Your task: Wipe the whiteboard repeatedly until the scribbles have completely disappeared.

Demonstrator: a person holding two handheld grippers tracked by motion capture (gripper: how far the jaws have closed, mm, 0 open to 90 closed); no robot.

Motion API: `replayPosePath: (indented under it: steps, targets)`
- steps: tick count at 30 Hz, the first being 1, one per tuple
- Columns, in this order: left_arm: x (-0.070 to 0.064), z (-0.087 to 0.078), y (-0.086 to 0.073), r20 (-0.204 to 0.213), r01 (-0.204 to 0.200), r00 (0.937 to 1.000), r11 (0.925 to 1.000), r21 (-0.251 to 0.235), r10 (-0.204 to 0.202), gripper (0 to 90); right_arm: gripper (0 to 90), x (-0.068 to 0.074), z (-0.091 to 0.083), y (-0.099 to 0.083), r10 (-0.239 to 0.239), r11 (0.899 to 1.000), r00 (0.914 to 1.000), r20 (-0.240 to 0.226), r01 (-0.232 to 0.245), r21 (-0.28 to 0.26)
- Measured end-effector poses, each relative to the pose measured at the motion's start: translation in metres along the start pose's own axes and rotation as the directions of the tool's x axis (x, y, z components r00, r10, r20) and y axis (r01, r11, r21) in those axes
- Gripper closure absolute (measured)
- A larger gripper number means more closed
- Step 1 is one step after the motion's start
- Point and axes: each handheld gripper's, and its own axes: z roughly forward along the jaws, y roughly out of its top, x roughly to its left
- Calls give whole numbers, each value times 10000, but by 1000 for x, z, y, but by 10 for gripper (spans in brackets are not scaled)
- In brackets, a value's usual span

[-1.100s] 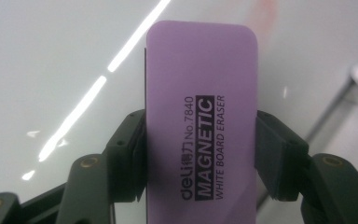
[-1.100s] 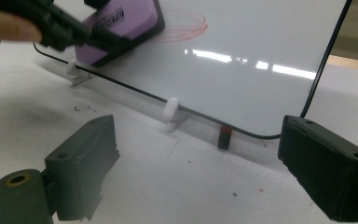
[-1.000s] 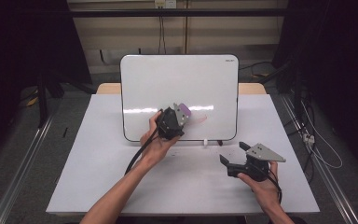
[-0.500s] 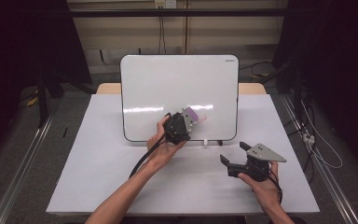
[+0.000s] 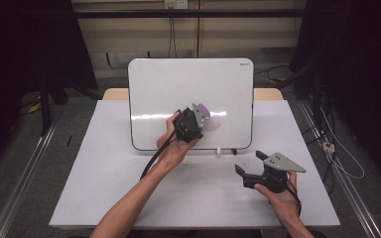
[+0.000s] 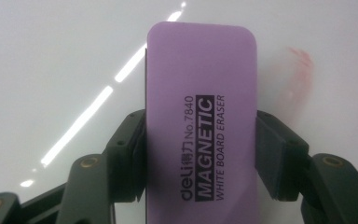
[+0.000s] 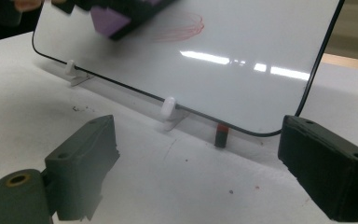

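Observation:
A white board stands tilted on small white feet at the middle of the table. My left gripper is shut on a purple magnetic whiteboard eraser, pressed flat against the board's lower middle. The eraser sits just left of a faint red scribble on the board; a pale red smear lies beside it. My right gripper rests low over the table's right front, open, with nothing between its fingers.
A red-and-black marker lies under the board's lower edge by a white foot. The white table has bare room left and front. Dark curtains and cables surround the table.
My left gripper has slid the eraser rightward across the board toward the red scribble. The right gripper has stayed still.

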Motion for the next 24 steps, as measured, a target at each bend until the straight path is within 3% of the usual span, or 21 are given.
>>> replayPosePath:
  steps: [2, 5, 13, 18, 22, 24]
  targets:
    - [-2, 1, 2, -145, -181, 9997, 9998, -47, 180, 412, 113, -1, 0, 0, 19, 10000, 10000, 26, -19, -11]
    - [-11, 2, 1, -7, -387, 9992, 9992, -53, 387, 412, 113, -1, -1, 0, 17, 10000, 10000, 24, -16, -11]
    - [-47, 9, -1, 339, -1046, 9940, 9945, 48, 1044, 412, 113, 0, -1, 0, -13, 10000, 10000, 26, 13, -14]
    - [-72, 12, -3, 592, -1797, 9821, 9836, 126, 1787, 413, 113, 0, 0, 0, -27, 10000, 10000, -6, 27, -18]
    - [-63, 12, 0, 601, -1723, 9834, 9849, 140, 1712, 413, 113, 0, 0, 0, -8, 10000, 10000, 6, 8, 5]
    - [-50, 10, 3, 405, -1365, 9899, 9906, 115, 1359, 413, 113, 0, 0, 0, 22, 10000, 10000, -7, -22, -4]
